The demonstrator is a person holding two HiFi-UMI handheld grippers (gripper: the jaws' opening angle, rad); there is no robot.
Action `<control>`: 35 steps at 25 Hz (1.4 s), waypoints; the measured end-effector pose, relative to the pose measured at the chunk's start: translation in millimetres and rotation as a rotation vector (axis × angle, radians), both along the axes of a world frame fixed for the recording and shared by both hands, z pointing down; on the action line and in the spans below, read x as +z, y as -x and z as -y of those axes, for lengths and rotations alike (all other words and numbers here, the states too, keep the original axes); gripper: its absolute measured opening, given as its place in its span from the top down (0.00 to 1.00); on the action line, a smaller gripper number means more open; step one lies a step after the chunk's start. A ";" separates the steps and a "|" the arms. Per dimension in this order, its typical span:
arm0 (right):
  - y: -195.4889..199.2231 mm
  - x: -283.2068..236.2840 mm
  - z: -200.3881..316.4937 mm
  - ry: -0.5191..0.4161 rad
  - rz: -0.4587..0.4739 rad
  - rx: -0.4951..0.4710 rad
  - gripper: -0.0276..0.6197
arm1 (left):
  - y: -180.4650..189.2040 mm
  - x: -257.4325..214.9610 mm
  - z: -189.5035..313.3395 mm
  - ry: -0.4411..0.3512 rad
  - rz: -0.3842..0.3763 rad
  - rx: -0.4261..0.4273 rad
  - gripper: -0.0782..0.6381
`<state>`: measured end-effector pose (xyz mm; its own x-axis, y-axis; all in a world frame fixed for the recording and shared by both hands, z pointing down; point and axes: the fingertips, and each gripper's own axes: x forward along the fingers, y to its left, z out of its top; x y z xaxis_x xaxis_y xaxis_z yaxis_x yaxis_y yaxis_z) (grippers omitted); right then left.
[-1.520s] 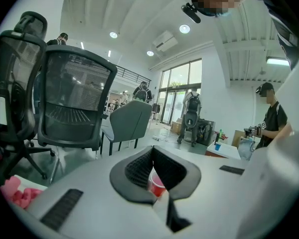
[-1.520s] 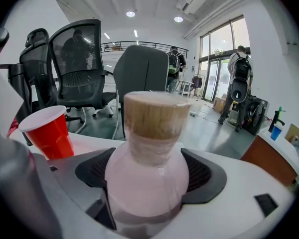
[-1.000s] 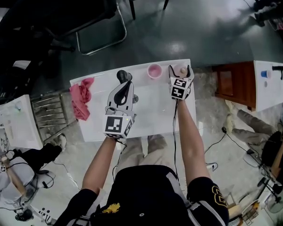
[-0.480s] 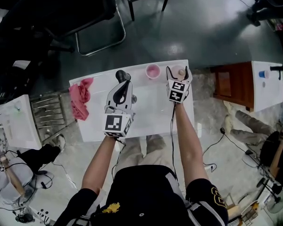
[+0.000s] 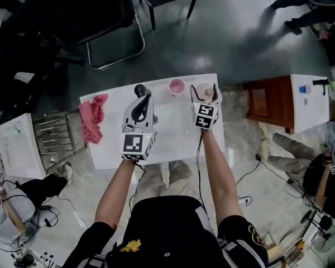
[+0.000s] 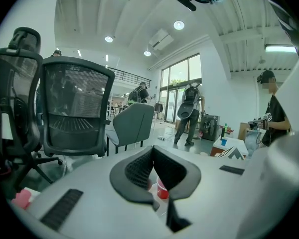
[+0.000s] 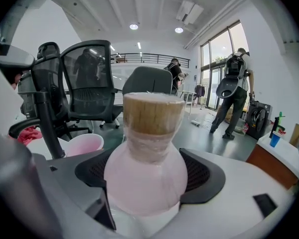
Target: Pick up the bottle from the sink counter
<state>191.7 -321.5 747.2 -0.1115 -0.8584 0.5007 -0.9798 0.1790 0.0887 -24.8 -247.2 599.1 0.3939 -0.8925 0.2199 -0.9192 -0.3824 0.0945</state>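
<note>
A round pink bottle [image 7: 145, 176] with a cork-coloured cap sits between the jaws of my right gripper [image 7: 147, 173], whose dark pads press its sides. In the head view that gripper [image 5: 205, 94] holds the bottle [image 5: 206, 92] over the far right part of the white counter [image 5: 173, 133]. My left gripper [image 5: 139, 90] hovers over the counter's middle, jaws together and empty. From the left gripper view its pads [image 6: 139, 171] meet at the tip [image 6: 152, 151], and a small reddish cup [image 6: 162, 189] shows through the gap below.
A pink cup [image 5: 176, 86] stands at the counter's far edge, left of the bottle, and appears as a pink cup [image 7: 83, 144] in the right gripper view. A pink cloth [image 5: 92, 119] lies at the left end. Office chairs [image 5: 109, 15] stand beyond, a brown cabinet [image 5: 267, 100] to the right.
The right gripper with the bottle has drawn slightly back from the counter's far edge. The left gripper stays shut over the middle. The whole head view has shifted a little.
</note>
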 end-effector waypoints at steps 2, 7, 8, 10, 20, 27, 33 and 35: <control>1.1 -6.7 -4.2 0.013 0.002 0.004 0.32 | 0.1 -2.9 0.2 -0.004 0.002 0.000 0.87; 4.8 -20.2 -11.0 0.014 0.003 -0.012 0.32 | -0.4 -16.3 -3.6 -0.024 0.002 0.003 0.87; 6.3 -26.2 -11.3 0.008 0.003 -0.015 0.32 | -0.8 -19.7 -3.7 -0.030 0.002 0.004 0.87; 9.8 -38.3 -12.4 -0.001 0.007 -0.022 0.32 | -0.9 -26.0 -3.7 -0.039 0.002 0.004 0.87; 33.4 -92.6 -28.9 -0.026 0.029 -0.078 0.32 | 6.9 -62.2 -17.4 -0.081 0.001 -0.013 0.87; 53.9 -138.5 -45.3 -0.043 0.047 -0.131 0.32 | 23.2 -82.1 -40.0 -0.086 0.009 -0.043 0.87; 72.0 -172.0 -61.7 -0.053 0.043 -0.178 0.32 | 39.6 -99.9 -49.7 -0.104 0.011 -0.071 0.87; 76.0 -182.1 -65.9 -0.057 0.043 -0.190 0.32 | 42.5 -105.1 -53.6 -0.109 0.014 -0.074 0.87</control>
